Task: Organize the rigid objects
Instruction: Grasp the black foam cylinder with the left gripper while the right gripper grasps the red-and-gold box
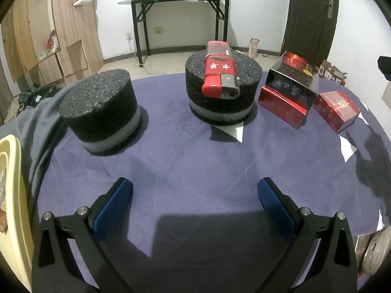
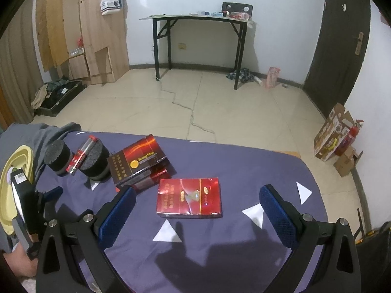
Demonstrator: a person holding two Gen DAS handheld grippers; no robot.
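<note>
Two black foam cylinders stand on the purple tablecloth: a bare one (image 1: pixel 101 111) at the left and one (image 1: pixel 221 90) bearing a red and silver box (image 1: pixel 221 77) on top. A dark box (image 1: pixel 292 78) lies stacked on a red box (image 1: pixel 281 106), with another red box (image 1: pixel 336 109) to their right. My left gripper (image 1: pixel 195 190) is open and empty, well short of the cylinders. My right gripper (image 2: pixel 198 199) is open and empty, its fingers either side of the flat red box (image 2: pixel 189 197), above it. The stack (image 2: pixel 136 163) and the cylinders (image 2: pixel 94 160) sit to its left.
A yellow plastic tray (image 1: pixel 12 183) lies at the table's left edge beside grey cloth (image 1: pixel 36 122). White triangles (image 2: pixel 254 213) mark the tablecloth. The table's far edge drops to a tiled floor with a folding table (image 2: pixel 200 39), wardrobe and cardboard boxes (image 2: pixel 332 136).
</note>
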